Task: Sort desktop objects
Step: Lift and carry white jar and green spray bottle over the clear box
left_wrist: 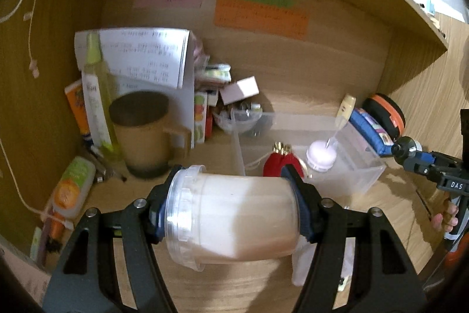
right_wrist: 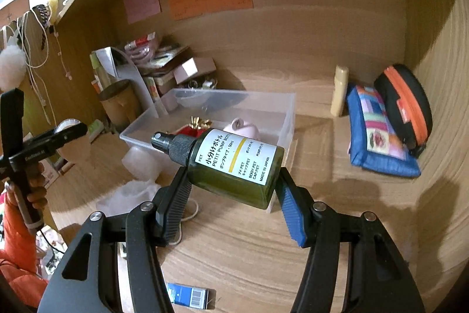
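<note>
My left gripper point(left_wrist: 231, 213) is shut on a clear lidded jar point(left_wrist: 234, 219) of white cream, held sideways above the desk, lid to the left. My right gripper point(right_wrist: 234, 189) is shut on a small green pump bottle point(right_wrist: 231, 163) with a white label and black spray cap, held sideways in front of a clear plastic bin point(right_wrist: 281, 107). The bin point(left_wrist: 360, 163) holds a red pouch with gold tips point(left_wrist: 278, 160) and a pink round bottle point(left_wrist: 321, 156). The right gripper also shows at the right edge of the left wrist view point(left_wrist: 410, 151).
A brown mug point(left_wrist: 146, 131), a tall green spray bottle point(left_wrist: 98, 96), papers and small boxes crowd the back left. A blue patchwork pouch point(right_wrist: 378, 131), a black-orange case point(right_wrist: 407, 110) and a beige tube point(right_wrist: 340, 90) sit at the right. A blue box point(right_wrist: 187, 294) lies near the front.
</note>
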